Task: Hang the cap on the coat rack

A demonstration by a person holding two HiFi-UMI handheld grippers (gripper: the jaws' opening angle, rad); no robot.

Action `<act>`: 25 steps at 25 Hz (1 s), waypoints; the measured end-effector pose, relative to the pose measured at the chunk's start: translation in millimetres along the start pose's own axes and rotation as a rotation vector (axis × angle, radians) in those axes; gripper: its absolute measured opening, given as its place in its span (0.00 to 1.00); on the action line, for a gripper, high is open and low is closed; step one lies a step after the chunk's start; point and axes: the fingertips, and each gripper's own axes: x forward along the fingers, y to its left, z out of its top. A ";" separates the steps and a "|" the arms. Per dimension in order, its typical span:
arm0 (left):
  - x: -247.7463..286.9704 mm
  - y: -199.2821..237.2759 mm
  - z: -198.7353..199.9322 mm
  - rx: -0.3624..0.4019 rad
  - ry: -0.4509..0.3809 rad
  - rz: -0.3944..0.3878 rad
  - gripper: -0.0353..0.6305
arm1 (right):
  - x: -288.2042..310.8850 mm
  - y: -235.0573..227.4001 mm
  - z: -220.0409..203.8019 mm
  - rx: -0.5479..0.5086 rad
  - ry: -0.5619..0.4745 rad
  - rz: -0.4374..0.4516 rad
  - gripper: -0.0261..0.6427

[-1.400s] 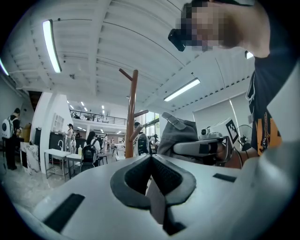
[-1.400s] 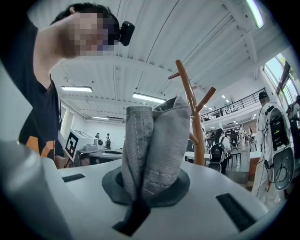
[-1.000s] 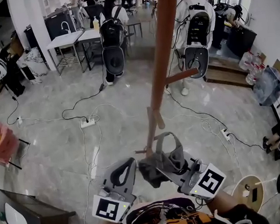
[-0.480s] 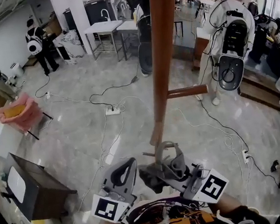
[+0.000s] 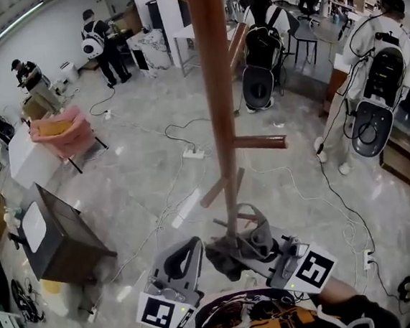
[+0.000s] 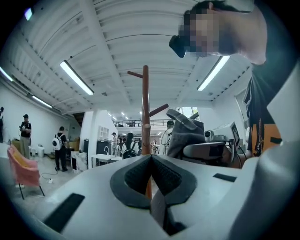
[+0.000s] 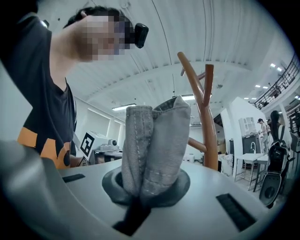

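Note:
The brown wooden coat rack [image 5: 215, 86] rises straight ahead, with a short peg [image 5: 262, 143] pointing right and more pegs higher up [image 7: 206, 93]. My right gripper [image 5: 255, 252] is shut on a grey cap [image 5: 236, 244]. The fabric stands up, bunched between the pads [image 7: 154, 145]. The cap hangs just in front of the pole's lower part. My left gripper [image 5: 190, 244] is beside the cap on its left, jaws together and nothing between them [image 6: 151, 157]. From there the pole [image 6: 146, 112] shows straight ahead and the cap [image 6: 185, 133] to the right.
A dark box-like cabinet [image 5: 57, 235] stands at the left, with a pink chair [image 5: 61, 134] beyond it. Cables and a power strip [image 5: 192, 154] lie on the marble floor. Several people with backpacks [image 5: 259, 53] stand farther back near tables.
The whole view has swung round to the left. The rack pole has shifted from right of centre to dead ahead. Both grippers moved with it and the cap stays pinched in the right one.

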 end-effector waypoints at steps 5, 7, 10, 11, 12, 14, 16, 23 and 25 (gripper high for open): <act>1.3 -22.4 12.6 -0.025 -0.021 0.015 0.09 | -16.9 5.7 12.8 0.004 0.025 0.018 0.09; 3.7 -24.2 8.9 -0.034 -0.017 0.029 0.09 | -21.6 6.2 14.1 0.003 0.030 0.026 0.09; 6.9 -24.1 3.7 -0.051 0.006 0.075 0.09 | -24.7 4.1 14.5 0.021 0.031 0.057 0.09; 6.4 -29.3 6.0 -0.046 0.003 0.093 0.09 | -28.9 3.7 14.7 0.031 0.027 0.083 0.09; 7.2 -35.4 8.4 -0.034 0.000 0.116 0.09 | -34.4 1.8 14.2 0.037 0.025 0.114 0.09; 15.6 -47.5 11.1 -0.001 -0.002 0.175 0.09 | -47.1 -8.6 13.4 0.043 0.016 0.172 0.09; 32.1 -60.3 14.6 0.016 -0.008 0.234 0.09 | -62.4 -24.8 16.0 0.059 0.002 0.220 0.09; 83.4 -103.9 12.6 -0.026 0.011 0.424 0.09 | -104.2 -71.2 17.0 0.107 0.003 0.398 0.09; 82.8 -110.8 15.8 -0.026 0.016 0.456 0.09 | -108.9 -70.0 22.7 0.112 -0.009 0.426 0.09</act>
